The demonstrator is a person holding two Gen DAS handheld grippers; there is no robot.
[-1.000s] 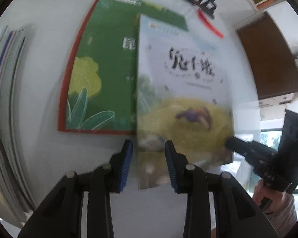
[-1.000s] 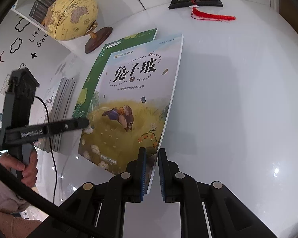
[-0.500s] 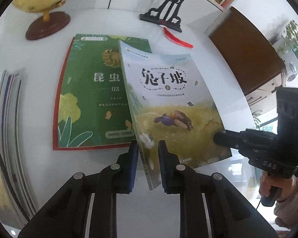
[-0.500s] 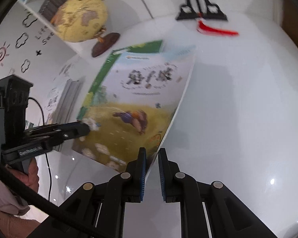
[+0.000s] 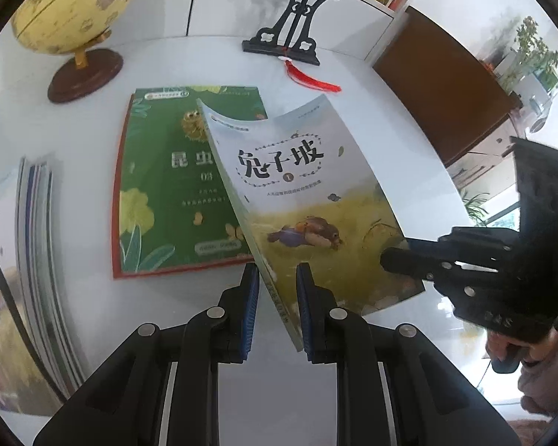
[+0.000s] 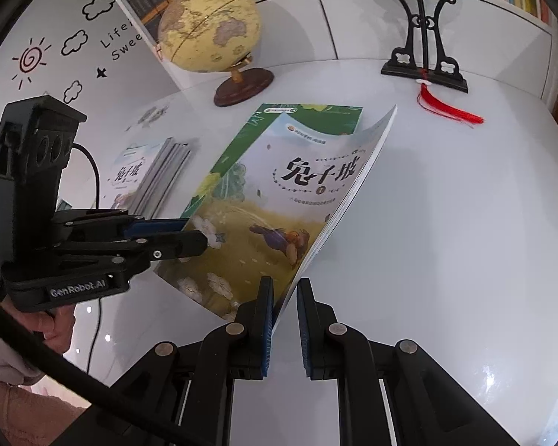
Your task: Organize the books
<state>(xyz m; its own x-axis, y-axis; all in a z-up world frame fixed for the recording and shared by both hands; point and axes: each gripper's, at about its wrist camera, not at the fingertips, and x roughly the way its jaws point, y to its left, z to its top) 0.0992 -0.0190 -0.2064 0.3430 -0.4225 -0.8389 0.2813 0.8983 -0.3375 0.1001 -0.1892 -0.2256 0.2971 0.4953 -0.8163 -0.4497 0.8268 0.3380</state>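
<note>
At far left a stack of thin books (image 5: 37, 260) lies flat on the white table (image 6: 446, 223), with a yellow globe (image 6: 210, 28) on a dark round base behind it. Next to the right, a green book (image 5: 160, 193) lies flat, its right part covered by the pale rabbit-cover book (image 5: 305, 200), which is raised off the table and bowed. The left gripper (image 5: 275, 304) has just been closing; its jaws stand nearly shut with this book's spine edge between them. The right gripper (image 6: 284, 319) has its jaws drawn in tight, nipping the book's opposite, page-edge corner. Behind stands a black ornamental stand (image 5: 284, 42) with a red tassel (image 6: 450, 109). A hand (image 5: 509, 349) shows at far right.
</note>
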